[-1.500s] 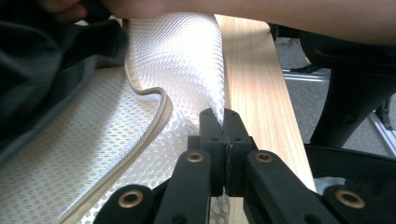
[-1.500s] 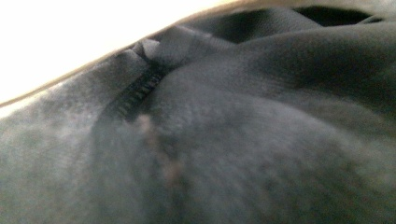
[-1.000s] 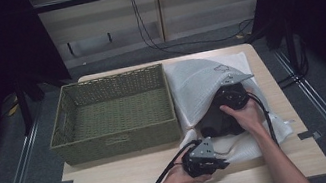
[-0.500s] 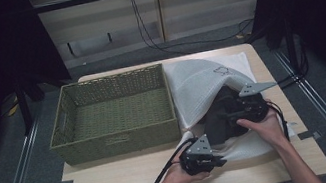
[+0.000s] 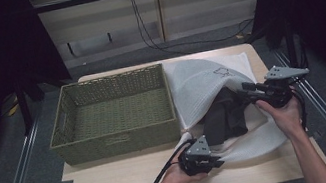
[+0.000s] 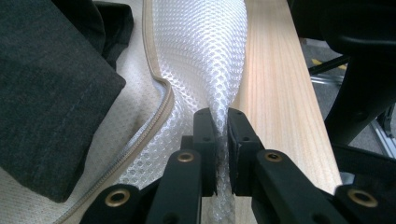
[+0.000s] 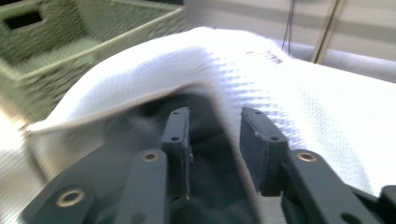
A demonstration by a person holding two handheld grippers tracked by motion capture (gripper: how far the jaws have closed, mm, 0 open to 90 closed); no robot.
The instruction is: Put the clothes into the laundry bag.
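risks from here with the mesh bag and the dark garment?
1. Left hand-held gripper pinches only a thin fold of the mesh laundry bag; it may slip.
2. Right hand-held gripper, just closing, straddles the bag's edge unclamped; the opening may droop over the dark garment.

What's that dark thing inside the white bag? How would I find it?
Start at the green basket on the table's left. Right of it lies a white mesh bag, its mouth open. The dark folded cloth sits inside, the one dark thing among white.
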